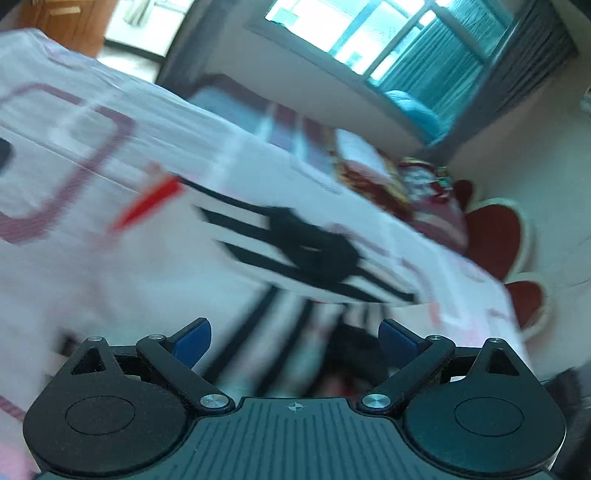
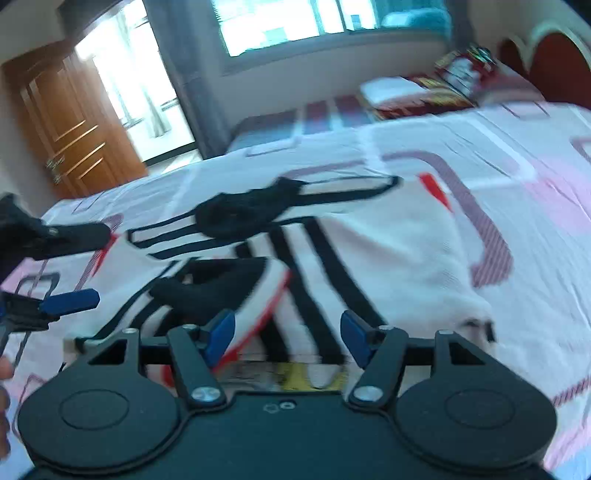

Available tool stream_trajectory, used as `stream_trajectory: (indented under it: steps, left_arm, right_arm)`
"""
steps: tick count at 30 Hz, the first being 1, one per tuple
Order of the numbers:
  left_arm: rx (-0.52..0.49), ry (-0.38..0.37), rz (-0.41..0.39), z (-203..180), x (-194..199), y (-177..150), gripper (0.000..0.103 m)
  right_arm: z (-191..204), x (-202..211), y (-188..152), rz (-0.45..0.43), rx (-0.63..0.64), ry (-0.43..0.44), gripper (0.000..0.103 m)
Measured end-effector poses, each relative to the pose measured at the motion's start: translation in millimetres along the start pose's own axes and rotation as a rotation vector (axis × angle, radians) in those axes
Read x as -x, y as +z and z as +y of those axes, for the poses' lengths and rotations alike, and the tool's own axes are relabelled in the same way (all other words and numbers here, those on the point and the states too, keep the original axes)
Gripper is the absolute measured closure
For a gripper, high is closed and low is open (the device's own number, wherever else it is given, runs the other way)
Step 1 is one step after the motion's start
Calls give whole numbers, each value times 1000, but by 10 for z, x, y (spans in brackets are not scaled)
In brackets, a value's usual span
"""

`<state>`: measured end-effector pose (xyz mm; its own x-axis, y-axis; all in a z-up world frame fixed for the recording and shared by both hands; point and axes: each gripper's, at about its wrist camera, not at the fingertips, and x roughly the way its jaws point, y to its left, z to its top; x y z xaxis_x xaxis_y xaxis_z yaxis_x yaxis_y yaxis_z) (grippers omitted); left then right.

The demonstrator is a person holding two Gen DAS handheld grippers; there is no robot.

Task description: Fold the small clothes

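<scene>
Both of your grippers hang over the bed with nothing between their blue pads. Your right gripper is spread wide, just above the near edge of the white garment, which lies flat on the bedspread with black stripes across it and thin red trim on its edges. A black collar or neck part of that garment sits bunched at its far side, with thin black bands running out from it. Your left gripper is spread just as wide, above the same garment and clear of it; from its camera the cloth is badly smeared by motion, so you cannot tell folds or edges there. In the right wrist view your left gripper shows at the garment's left side, 1 blue pad and 1 dark finger apart from each other, with the tips close to the cloth's edge; whether they touch it cannot be told. The bedspread is white and pale pink with rounded purple outlines. Beyond the garment, at the head of the bed, lie a white pillow and red patterned cushions against a red headboard. Past the far side of the bed stand a window and, left of it, a wooden door.
</scene>
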<state>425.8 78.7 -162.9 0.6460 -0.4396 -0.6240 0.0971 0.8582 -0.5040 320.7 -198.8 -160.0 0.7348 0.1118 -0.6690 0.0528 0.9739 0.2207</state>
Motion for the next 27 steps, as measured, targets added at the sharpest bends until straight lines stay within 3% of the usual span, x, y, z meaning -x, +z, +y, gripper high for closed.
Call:
stream_trajectory:
  steps: [7,8,10,11,14,17,20,24,27]
  left_arm:
    - [-17,124,-3,297,-61,-53,7]
    - [-33,127,13,319,-111,-68,7]
    - [-85,140,28,301,-168,-112,7]
    - [-110,147,29,274,-207,-133,7]
    - [-148,160,31,236,-233,-188,7]
    - [-160,163,27,219,-227,-192,7]
    - [-116,150,-7,199,-151,-172,7]
    - [-106,158,-24,220,-164,-234,7]
    - [-184,191,-18,158,-201,-298,7]
  right_arm:
    - [400,-23,-16,-26,100,45,32]
    - [443,3,-18,-42,108,42,28]
    - [575,-77,-36,-21,185,-18,30]
    - [635,-155,-69,0,238,-46,38]
    - [671,-322,-126,34,288,-129,80]
    - [503,-305,-41,0,180,-138,82]
    - [302,-227,114,-46,51,-103,96]
    - [-33,-50,178,-113,-85,-127,96]
    - [-408,-266,53,27,-218,-101,94]
